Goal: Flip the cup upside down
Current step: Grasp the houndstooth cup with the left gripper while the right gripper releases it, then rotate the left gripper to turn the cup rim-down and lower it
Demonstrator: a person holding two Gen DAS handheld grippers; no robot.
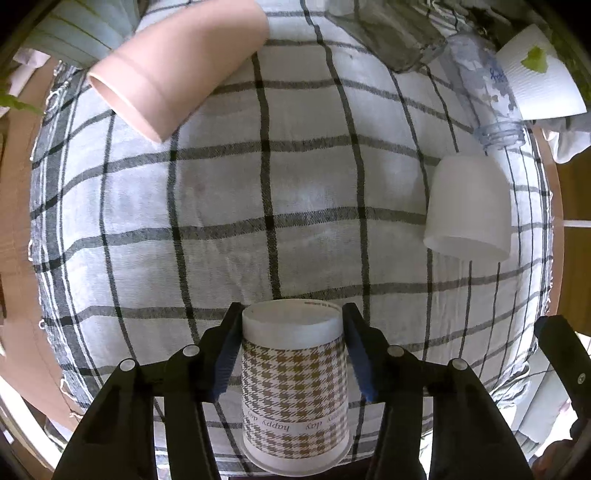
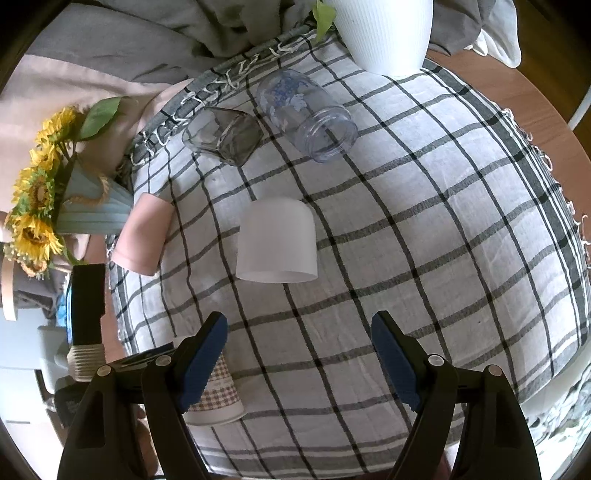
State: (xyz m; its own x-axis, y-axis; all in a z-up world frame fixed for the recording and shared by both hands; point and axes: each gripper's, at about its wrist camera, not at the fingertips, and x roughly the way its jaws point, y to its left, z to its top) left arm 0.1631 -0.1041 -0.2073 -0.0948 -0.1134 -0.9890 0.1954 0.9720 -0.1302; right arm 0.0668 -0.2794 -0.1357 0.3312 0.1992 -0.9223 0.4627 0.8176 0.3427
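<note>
A paper cup [image 1: 293,384] with a brown houndstooth print and "happy day" text stands upside down on the checked cloth, base up. My left gripper [image 1: 291,356] has its blue pads on both sides of the cup's upper part, shut on it. The same cup shows partly in the right wrist view [image 2: 218,395], behind my right gripper's left finger. My right gripper [image 2: 299,360] is open and empty above the cloth, near its front edge. A frosted white cup [image 2: 277,240] stands upside down ahead of it, also in the left wrist view [image 1: 469,210].
A pink cup [image 1: 177,70] lies on its side at the far left. A grey glass [image 2: 223,138] and a clear blue-flowered jar [image 2: 306,114] lie on their sides at the back. A white ribbed pot [image 2: 384,33] and a sunflower vase [image 2: 88,210] stand at the edges of the cloth [image 2: 424,240].
</note>
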